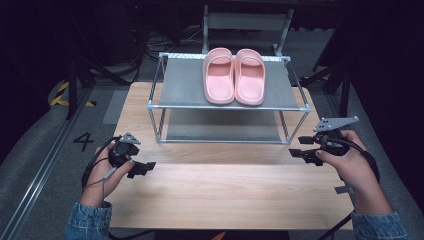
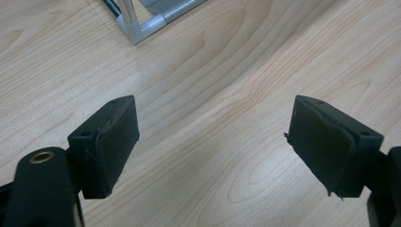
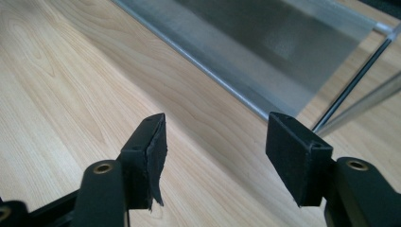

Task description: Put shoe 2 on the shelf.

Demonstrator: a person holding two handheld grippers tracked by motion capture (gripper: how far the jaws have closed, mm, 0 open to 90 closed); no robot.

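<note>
A pair of pink slippers [image 1: 233,76] lies side by side on the top shelf of a grey metal rack [image 1: 225,106] at the back of the wooden table [image 1: 225,192]. My left gripper [image 1: 141,169] hovers over the table's front left, pointing right, and its jaws stand wide apart over bare wood in the left gripper view [image 2: 213,101]. My right gripper [image 1: 298,147] is at the table's right side, pointing left toward the rack's front right leg. Its jaws are open with nothing between them [image 3: 217,118], and the rack's lower shelf [image 3: 265,52] lies just ahead.
The rack's front left corner foot [image 2: 142,28] stands ahead of the left gripper. The rack's lower shelf [image 1: 222,131] holds nothing. Dark floor with cables and stands surrounds the table. A wide stretch of bare wood lies between the two hands.
</note>
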